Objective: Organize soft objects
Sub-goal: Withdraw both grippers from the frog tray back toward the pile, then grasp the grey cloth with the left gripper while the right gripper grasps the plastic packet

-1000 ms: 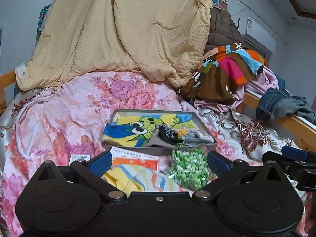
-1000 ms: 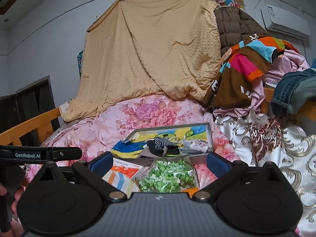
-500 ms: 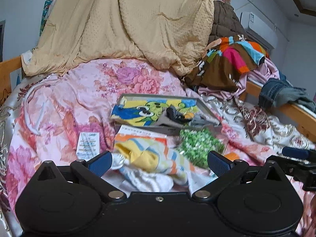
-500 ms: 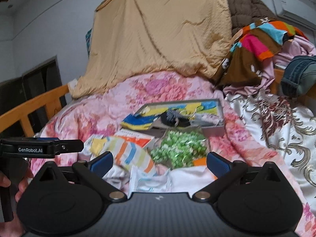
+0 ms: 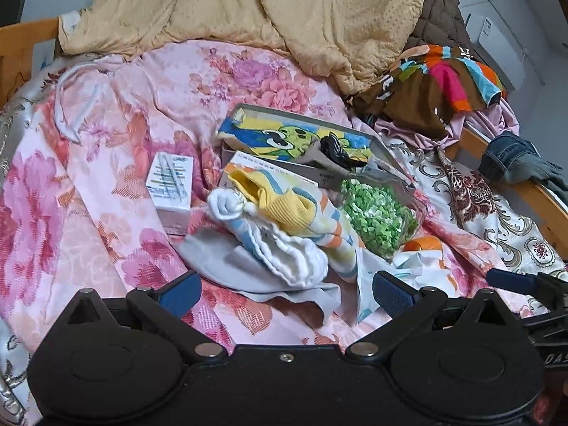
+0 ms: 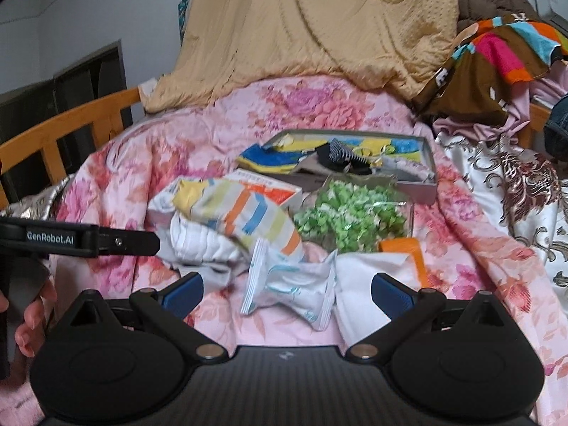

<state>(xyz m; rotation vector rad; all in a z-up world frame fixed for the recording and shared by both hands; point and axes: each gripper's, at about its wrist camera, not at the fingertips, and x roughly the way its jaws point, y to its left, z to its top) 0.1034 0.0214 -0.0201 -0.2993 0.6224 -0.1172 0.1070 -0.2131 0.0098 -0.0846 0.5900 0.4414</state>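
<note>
Left gripper (image 5: pixel 285 293) low in frame, fingers spread wide, nothing between them. Just ahead: striped sock (image 5: pixel 294 209) heaped on white cloth (image 5: pixel 284 259), over pink floral bedspread (image 5: pixel 106 177). Bag of green candies (image 5: pixel 376 213) touching the heap's right side. Small white box (image 5: pixel 170 186) to the left. Grey tray (image 5: pixel 380 149) behind, holding cartoon-print fabric (image 5: pixel 284 138).

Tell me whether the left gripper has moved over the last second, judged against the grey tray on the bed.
Yes. The left gripper has tilted downward: the grey tray now sits higher in its view, and the striped sock pile shows fully.
</note>
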